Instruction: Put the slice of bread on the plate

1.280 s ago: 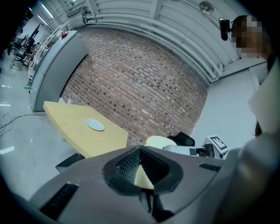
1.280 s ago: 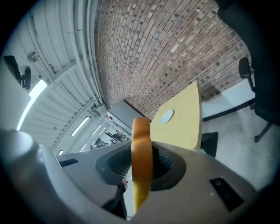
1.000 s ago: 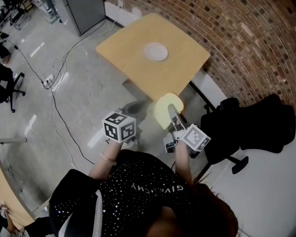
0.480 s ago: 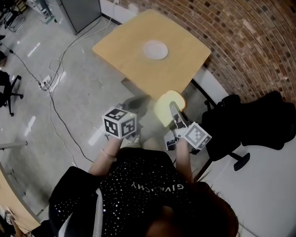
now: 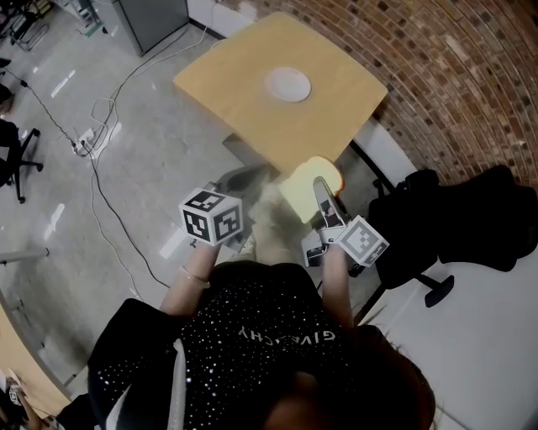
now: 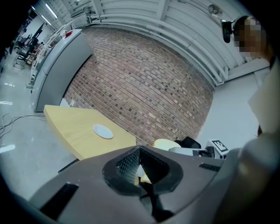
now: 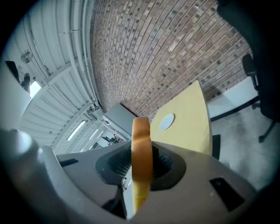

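Observation:
A pale slice of bread (image 5: 308,186) with a tan crust stands on edge in the air, just short of the near edge of the wooden table (image 5: 252,76). My right gripper (image 5: 323,200) is shut on the bread (image 7: 142,162), which fills the gap between its jaws. A small white plate (image 5: 287,85) lies alone near the middle of the table, and it shows ahead as plate (image 7: 166,121) and plate (image 6: 103,131). My left gripper (image 6: 139,151) is shut with nothing in it, hanging left of the bread under its marker cube (image 5: 211,217).
A black office chair (image 5: 445,220) stands to the right of the table, against the brick wall (image 5: 454,76). Cables (image 5: 105,159) run across the grey floor on the left. A grey cabinet (image 5: 151,18) stands at the far left, and another chair (image 5: 17,159) sits at the left edge.
The left gripper has drifted a little toward the table. The right gripper keeps its hold on the bread and has hardly moved. The table sits slightly nearer in view.

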A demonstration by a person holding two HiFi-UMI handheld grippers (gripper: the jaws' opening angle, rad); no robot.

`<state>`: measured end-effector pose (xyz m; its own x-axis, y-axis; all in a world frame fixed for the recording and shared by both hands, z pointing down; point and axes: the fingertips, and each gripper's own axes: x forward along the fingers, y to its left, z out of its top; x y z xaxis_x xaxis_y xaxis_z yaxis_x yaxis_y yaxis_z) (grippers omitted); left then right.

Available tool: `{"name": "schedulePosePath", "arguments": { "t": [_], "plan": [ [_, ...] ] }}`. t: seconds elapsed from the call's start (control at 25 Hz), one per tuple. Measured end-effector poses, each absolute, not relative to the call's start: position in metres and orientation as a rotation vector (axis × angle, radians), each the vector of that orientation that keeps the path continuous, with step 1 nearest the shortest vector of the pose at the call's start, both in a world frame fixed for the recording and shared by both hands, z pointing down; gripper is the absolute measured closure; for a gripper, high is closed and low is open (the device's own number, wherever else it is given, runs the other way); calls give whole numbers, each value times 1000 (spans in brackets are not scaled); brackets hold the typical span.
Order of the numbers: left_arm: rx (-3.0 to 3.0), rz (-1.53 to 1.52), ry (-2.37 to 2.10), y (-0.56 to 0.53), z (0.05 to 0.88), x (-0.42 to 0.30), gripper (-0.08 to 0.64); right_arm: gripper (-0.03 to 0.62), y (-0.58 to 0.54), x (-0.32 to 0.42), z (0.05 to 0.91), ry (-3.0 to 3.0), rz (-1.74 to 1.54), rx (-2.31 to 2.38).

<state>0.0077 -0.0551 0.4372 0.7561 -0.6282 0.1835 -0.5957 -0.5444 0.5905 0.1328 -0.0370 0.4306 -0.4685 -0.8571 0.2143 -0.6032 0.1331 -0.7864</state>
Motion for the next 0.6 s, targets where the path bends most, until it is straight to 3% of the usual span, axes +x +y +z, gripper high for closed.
{"name": "schedulePosePath", "arguments": {
  "t": [0.6],
  "plan": [
    [2303, -59, -930, -114, 441, 20, 551, 494, -98, 141, 433, 2164, -1268, -1404]
  ]
}}
